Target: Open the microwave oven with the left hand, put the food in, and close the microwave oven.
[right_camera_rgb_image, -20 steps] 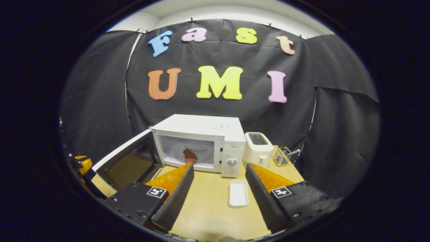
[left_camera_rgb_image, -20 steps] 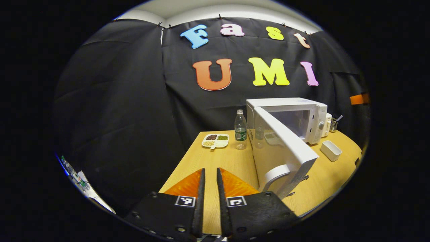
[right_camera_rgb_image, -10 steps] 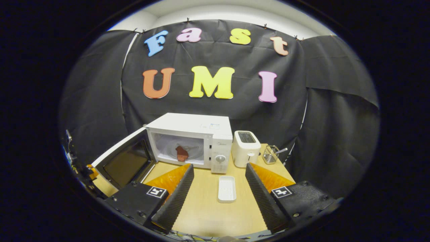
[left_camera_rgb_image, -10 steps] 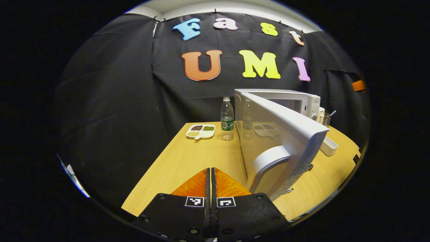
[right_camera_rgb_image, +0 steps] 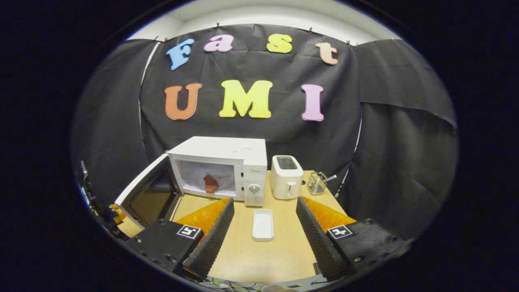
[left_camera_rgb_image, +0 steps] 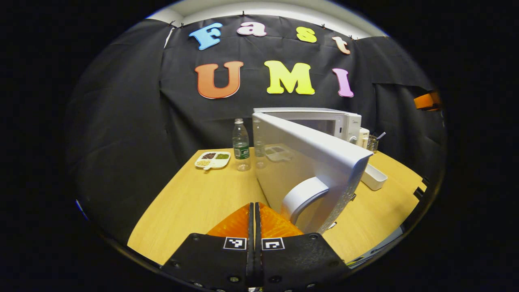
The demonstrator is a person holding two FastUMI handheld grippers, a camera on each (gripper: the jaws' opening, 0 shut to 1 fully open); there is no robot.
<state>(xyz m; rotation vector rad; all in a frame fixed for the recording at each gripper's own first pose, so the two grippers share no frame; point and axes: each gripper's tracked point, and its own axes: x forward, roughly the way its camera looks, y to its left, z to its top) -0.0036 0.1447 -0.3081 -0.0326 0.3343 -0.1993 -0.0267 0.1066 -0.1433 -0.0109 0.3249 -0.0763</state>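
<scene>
A white microwave (right_camera_rgb_image: 227,151) stands at the back of the wooden table with its door (right_camera_rgb_image: 148,190) swung out to the left. A reddish-brown piece of food (right_camera_rgb_image: 210,183) lies inside on the turntable. In the left gripper view the door's outer face (left_camera_rgb_image: 302,162) and its curved handle (left_camera_rgb_image: 302,195) loom close, just right of my left gripper (left_camera_rgb_image: 254,209), which is shut with nothing between its fingers. My right gripper (right_camera_rgb_image: 263,205) is open and empty, held back from the microwave above the table's near part.
A white rectangular dish (right_camera_rgb_image: 262,224) lies between the right gripper's fingers, farther off on the table. A white toaster (right_camera_rgb_image: 286,176) and a wire holder (right_camera_rgb_image: 317,183) stand right of the microwave. A water bottle (left_camera_rgb_image: 241,144) and a divided plate of beans (left_camera_rgb_image: 212,159) sit left of it.
My left gripper went from slightly open to shut and has shifted so the door's handle sits closer beside it. The right gripper has drawn back from the microwave, staying open.
</scene>
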